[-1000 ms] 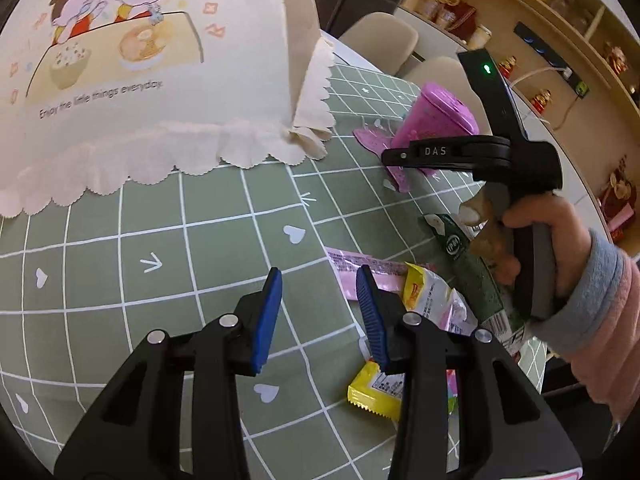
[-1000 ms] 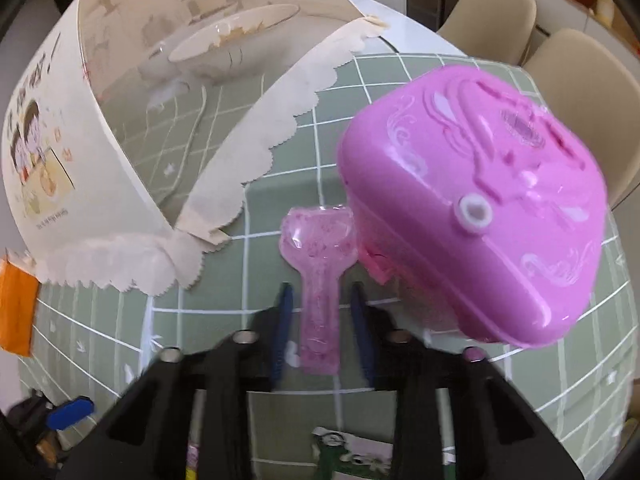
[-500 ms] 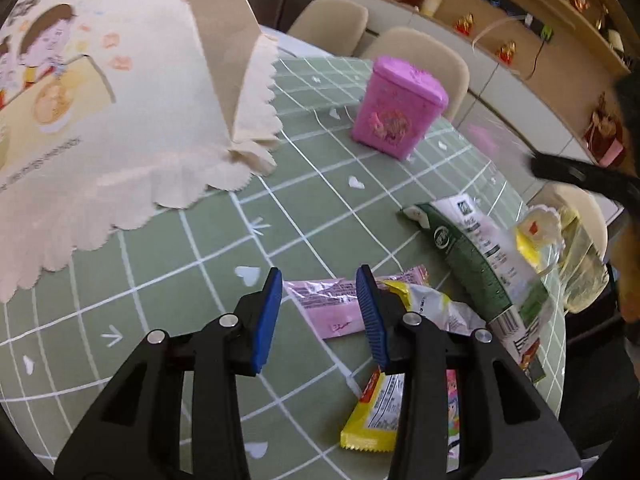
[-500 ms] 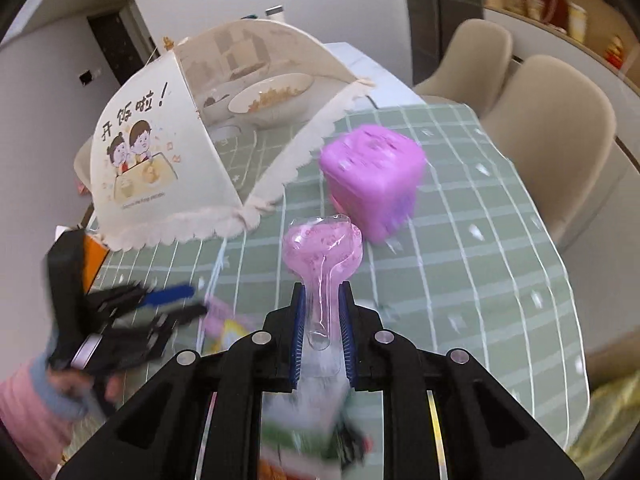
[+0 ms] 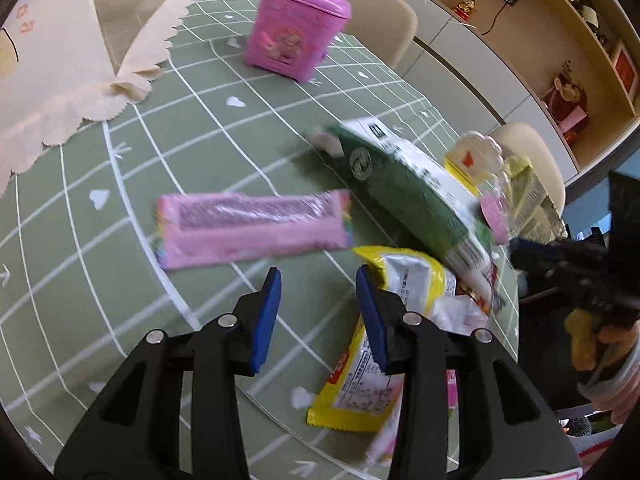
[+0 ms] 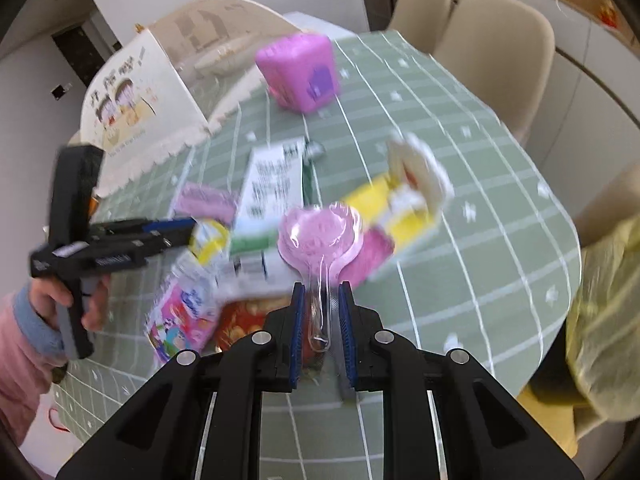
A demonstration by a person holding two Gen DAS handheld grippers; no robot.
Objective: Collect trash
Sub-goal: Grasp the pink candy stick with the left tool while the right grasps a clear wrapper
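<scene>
My right gripper [image 6: 322, 304] is shut on the stem of a pink spoon-shaped plastic piece [image 6: 320, 236] and holds it in the air above a heap of wrappers. My left gripper [image 5: 318, 312] hovers open over the green tablecloth [image 5: 120, 280], nothing between its blue pads. Just ahead of it lies a pink wrapper [image 5: 252, 228]. A yellow wrapper [image 5: 404, 280] sits beside its right finger, and a green packet [image 5: 408, 192] lies beyond. The left gripper [image 6: 120, 240] also shows in the right wrist view, held by a hand in a pink sleeve.
A pink box-shaped bin [image 5: 296, 32] stands at the far side of the table, beside a cream mesh food cover [image 5: 60, 60]. A yellow-green bag [image 6: 600, 320] hangs off the table's right edge. Beige chairs [image 6: 492, 40] ring the table, and a shelf [image 5: 560, 60] lines the wall.
The right gripper closed on the pink plastic piece by the bin, lifted it, and carried it back over the wrapper heap. The left gripper slid toward the pink and yellow wrappers, staying open.
</scene>
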